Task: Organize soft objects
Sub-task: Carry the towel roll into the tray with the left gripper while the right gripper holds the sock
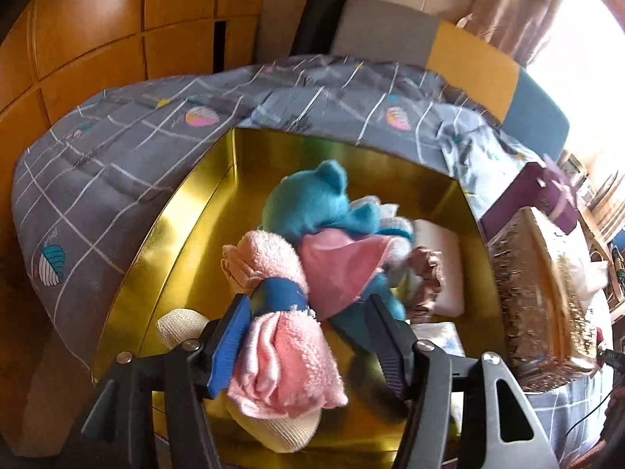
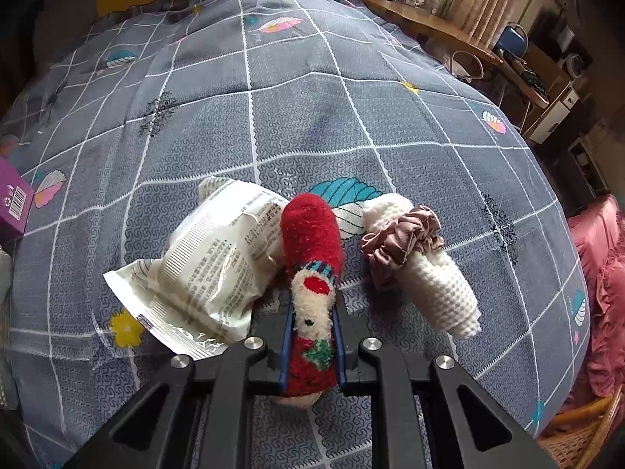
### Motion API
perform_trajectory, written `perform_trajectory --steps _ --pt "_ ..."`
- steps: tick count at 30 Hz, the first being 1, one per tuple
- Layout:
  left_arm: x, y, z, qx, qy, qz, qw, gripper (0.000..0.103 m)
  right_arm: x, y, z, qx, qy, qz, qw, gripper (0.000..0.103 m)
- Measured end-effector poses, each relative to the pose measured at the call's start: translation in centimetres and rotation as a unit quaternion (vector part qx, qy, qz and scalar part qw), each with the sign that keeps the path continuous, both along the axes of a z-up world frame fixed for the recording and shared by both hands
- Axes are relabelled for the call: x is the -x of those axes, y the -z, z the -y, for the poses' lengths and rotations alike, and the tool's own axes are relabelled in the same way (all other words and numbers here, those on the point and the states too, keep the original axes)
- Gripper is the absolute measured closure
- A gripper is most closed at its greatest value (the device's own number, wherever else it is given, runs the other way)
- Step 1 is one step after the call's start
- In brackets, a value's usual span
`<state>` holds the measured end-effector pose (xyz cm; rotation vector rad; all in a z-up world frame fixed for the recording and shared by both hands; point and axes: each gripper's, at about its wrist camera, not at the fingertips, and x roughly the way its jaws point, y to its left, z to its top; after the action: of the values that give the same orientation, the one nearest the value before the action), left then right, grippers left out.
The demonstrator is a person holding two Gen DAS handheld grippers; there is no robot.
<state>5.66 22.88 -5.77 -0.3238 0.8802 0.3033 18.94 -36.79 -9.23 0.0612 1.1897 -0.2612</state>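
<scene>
From the left wrist camera, a rolled pink towel (image 1: 273, 312) with a blue band around its middle lies between the fingers of the left gripper (image 1: 308, 336), inside a gold-lined box (image 1: 187, 226) that sits on a grey checked quilt (image 1: 97, 164). The left finger's blue pad (image 1: 230, 344) presses against the side of the roll; the right finger (image 1: 386, 348) stands clear of it with a gap showing, so the fingers are spread apart rather than clamped. The towel rests on a cream knitted piece (image 1: 273, 434) at the near end of the box. Just beyond it lies a blue plush bear (image 1: 312, 203) in a pink skirt, touching the towel's far end, and to the right of the bear are a dusty-pink scrunchie (image 1: 425, 273) and a white pillow-like piece (image 1: 441, 246). A woven basket (image 1: 535, 297) stands beside the box on the right.

From the right wrist camera, a red fuzzy Christmas sock (image 2: 312, 273), rolled lengthwise, sits squeezed between the two blue pads of the right gripper (image 2: 312, 336), its red end pointing away over the quilt (image 2: 312, 97). The fingers are closed firmly on it. To the left, touching the sock, lies a white printed plastic packet (image 2: 203, 262). To the right, slightly apart, lies a white knitted roll (image 2: 437, 273) with a mauve scrunchie (image 2: 398, 242) looped around it.
</scene>
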Motion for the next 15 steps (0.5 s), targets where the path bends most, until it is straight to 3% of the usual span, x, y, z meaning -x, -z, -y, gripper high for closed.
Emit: perform_trajectory --steps 8,15 --pt "0.8 -1.4 1.1 -0.009 0.011 0.017 0.9998 0.042 -2.2 -5.0 -1.5 -0.009 -0.02 0.043 0.999 0.087" --pt "1.7 -2.5 2.0 -0.022 0.023 0.024 0.9992 0.042 -7.1 -7.7 -7.2 -0.027 -0.064 0.067 0.995 0.087"
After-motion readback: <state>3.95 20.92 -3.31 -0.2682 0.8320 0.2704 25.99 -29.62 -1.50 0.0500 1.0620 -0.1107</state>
